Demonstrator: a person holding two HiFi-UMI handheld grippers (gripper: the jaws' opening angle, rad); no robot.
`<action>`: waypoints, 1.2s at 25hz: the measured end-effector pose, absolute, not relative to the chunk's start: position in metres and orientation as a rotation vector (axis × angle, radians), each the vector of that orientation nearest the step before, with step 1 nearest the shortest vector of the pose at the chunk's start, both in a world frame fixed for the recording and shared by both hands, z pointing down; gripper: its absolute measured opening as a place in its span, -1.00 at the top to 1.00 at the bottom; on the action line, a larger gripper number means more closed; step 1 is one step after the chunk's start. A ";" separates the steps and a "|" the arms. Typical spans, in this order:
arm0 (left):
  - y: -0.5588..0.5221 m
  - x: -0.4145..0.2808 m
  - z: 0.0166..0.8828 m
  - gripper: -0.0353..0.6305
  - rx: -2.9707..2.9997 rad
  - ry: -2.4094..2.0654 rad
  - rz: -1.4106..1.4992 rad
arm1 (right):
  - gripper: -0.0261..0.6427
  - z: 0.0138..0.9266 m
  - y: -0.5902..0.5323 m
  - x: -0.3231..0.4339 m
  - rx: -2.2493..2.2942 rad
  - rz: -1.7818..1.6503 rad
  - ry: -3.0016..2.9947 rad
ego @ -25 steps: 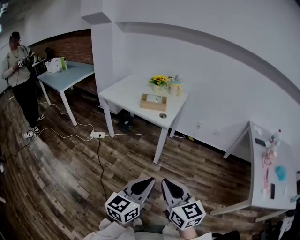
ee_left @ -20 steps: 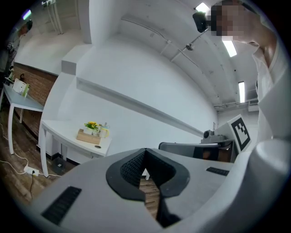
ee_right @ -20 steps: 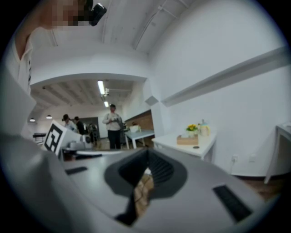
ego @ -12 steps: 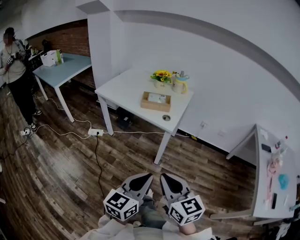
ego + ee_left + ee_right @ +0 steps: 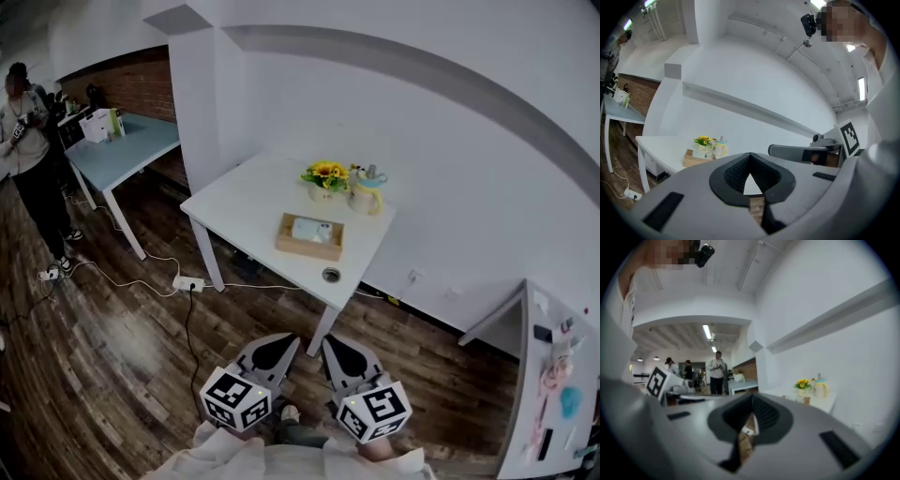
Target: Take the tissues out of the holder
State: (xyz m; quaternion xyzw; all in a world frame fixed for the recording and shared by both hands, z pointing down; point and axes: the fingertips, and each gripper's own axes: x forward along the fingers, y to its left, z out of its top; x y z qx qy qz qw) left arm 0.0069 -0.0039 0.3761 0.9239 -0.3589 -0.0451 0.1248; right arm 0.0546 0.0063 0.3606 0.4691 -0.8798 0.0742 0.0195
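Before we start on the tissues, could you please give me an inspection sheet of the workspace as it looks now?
Surface: white table, mostly bare, round cable hole near its front edge.
Job's things: wooden tissue holder on the table, tissues inside.
Clutter: sunflower pot and lidded jug behind the holder.
Grippers: left gripper and right gripper both shut, empty, short of the table.
Cables: power strip and cords on the floor.
Surroundings: blue table, a person beside it, cluttered table at right.
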 end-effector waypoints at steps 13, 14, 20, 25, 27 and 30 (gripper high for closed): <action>-0.096 0.026 0.391 0.85 2.634 -1.083 -0.120 | 0.89 0.377 -0.090 0.081 1.429 0.281 -2.712; -0.100 0.027 0.392 0.85 2.633 -1.076 -0.118 | 0.89 0.380 -0.095 0.082 1.433 0.293 -2.707; -0.138 0.032 0.393 0.85 2.646 -1.032 -0.123 | 0.89 0.387 -0.128 0.085 1.463 0.300 -2.663; -0.184 0.032 0.393 0.85 2.653 -0.987 -0.119 | 0.89 0.388 -0.175 0.087 1.522 0.308 -2.632; -0.204 0.026 0.393 0.85 2.652 -0.985 -0.125 | 0.89 0.389 -0.195 0.083 1.537 0.306 -2.624; -0.232 0.019 0.395 0.85 2.654 -0.956 -0.120 | 0.89 0.392 -0.221 0.073 1.536 0.310 -2.611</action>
